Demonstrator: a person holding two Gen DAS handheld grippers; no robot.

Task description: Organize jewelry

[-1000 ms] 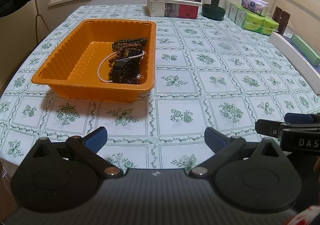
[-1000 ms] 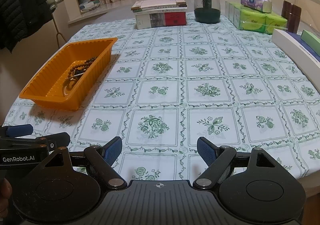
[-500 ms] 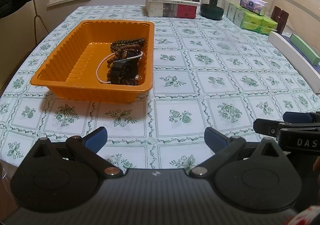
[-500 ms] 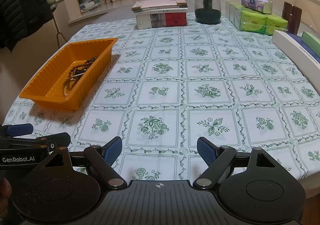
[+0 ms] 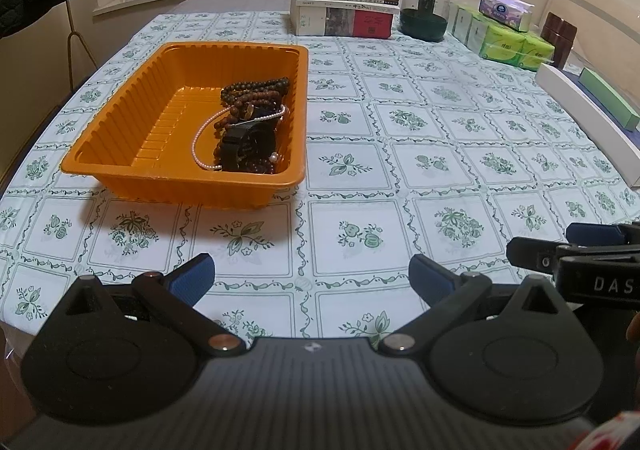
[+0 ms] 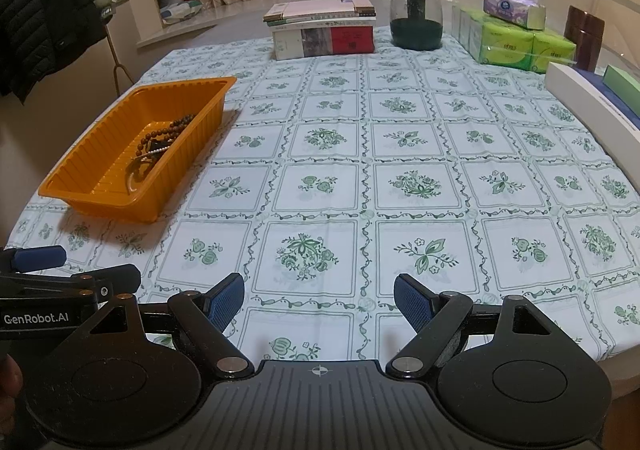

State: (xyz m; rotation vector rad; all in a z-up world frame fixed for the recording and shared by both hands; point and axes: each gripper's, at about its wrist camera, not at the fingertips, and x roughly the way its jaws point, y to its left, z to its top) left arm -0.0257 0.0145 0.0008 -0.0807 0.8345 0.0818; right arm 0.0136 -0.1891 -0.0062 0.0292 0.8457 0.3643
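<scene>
Books, green jar — tissue packs

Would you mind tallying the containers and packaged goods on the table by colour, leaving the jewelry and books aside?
Orange: 1, the tray holding the jewelry
Dark green: 1, the jar
Light green: 1, the block of tissue packs
Purple: 1, the tissue pack on top of it
Brown: 1, the canister
Total: 5
</scene>
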